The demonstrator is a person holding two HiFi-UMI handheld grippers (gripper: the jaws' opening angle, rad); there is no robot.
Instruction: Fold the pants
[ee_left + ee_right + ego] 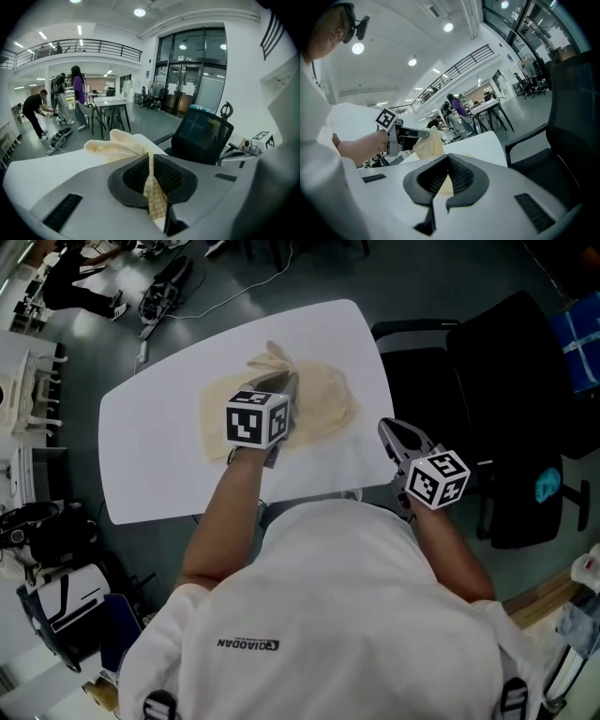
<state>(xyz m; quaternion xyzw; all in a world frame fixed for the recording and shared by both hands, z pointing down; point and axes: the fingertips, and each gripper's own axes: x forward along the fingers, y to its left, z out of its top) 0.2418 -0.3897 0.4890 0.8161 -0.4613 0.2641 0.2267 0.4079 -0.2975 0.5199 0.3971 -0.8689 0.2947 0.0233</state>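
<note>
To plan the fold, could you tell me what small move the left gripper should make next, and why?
Probably lower the left gripper and lay its pinched fold flat on the pants: its jaws clamp cream fabric lifted above the heap on the table.

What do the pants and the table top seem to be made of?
Pants: thin woven cloth, pale yellow, matte. A fine check weave shows in the fold pinched by the left tongs, and it drapes limply. Table top: hard, smooth, white, perhaps laminate or painted board; the pictures cannot settle which.
</note>
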